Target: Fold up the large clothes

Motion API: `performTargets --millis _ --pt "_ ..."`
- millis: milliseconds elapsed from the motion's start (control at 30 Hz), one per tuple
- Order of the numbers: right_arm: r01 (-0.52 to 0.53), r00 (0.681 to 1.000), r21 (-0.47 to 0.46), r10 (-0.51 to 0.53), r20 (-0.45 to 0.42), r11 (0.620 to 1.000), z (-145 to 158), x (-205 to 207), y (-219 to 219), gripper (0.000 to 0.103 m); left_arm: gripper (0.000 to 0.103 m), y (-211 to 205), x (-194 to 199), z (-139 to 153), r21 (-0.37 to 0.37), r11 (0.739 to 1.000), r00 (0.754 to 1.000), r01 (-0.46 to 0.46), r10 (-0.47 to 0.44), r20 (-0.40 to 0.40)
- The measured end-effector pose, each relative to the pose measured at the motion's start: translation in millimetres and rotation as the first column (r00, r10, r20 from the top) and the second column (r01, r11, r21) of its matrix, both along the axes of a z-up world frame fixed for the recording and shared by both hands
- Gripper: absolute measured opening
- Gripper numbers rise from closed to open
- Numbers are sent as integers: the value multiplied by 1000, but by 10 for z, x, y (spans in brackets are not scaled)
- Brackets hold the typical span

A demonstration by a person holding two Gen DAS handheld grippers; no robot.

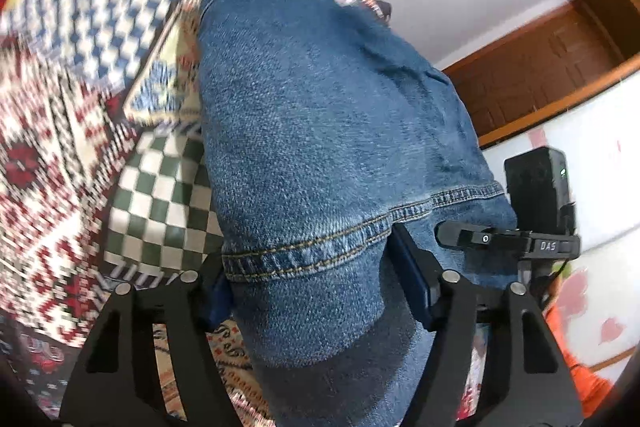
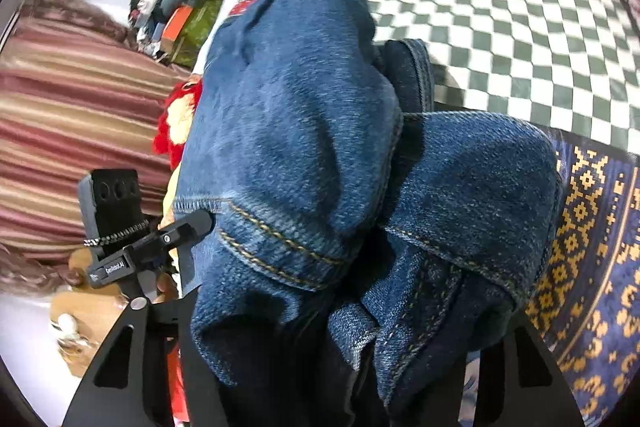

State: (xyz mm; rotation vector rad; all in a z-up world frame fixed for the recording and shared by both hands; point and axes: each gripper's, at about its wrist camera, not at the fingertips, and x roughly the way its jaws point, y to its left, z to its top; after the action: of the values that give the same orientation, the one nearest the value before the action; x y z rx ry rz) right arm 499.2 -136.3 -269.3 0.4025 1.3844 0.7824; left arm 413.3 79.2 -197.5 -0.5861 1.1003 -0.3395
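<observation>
A pair of blue jeans (image 1: 320,115) hangs in a long bundle over a patterned spread. My left gripper (image 1: 310,271) is shut on the stitched hem end, and the denim fills the whole gap between its pads. In the right wrist view the jeans (image 2: 292,115) bunch up in thick folds. My right gripper (image 2: 344,287) is shut on that bunch, with its fingers mostly buried under cloth. Part of the other gripper (image 1: 508,239) shows close at the right of the left wrist view.
A green-and-white checked cloth (image 2: 520,39) and red, blue and cream patterned covers (image 1: 52,155) lie under the jeans. A striped maroon fabric (image 2: 72,115) and a pile of items (image 2: 180,19) sit to the left. Wooden trim (image 1: 540,75) runs along a white wall.
</observation>
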Motion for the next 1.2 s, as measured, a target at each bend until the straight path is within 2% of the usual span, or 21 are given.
performTargets --millis 233,367,567,767,967,1100,1200 --pt "-10 994 34 6 108 999 667 -178 214 54 65 166 -254 692 31 999 987 -32 27 155" --pt "-34 986 62 24 164 997 1002 -266 540 54 65 512 -467 1028 51 996 973 -67 54 223" --pt "-75 981 92 57 187 993 1160 -353 1143 54 65 1118 -706 1216 90 986 961 -143 116 252" --pt "-118 987 81 107 122 990 838 -381 1724 54 65 1567 -859 903 86 975 962 -207 187 197" --pt "-163 987 15 163 -1 987 154 -368 2154 54 65 1933 -895 196 47 967 967 -250 247 56" --pt "-191 979 -35 188 -77 981 -230 -391 2281 54 65 2008 -910 -262 43 970 971 -238 239 -13" --pt "-225 973 -40 222 -67 974 -297 -408 2284 55 66 1997 -958 -479 60 972 972 -229 232 -36"
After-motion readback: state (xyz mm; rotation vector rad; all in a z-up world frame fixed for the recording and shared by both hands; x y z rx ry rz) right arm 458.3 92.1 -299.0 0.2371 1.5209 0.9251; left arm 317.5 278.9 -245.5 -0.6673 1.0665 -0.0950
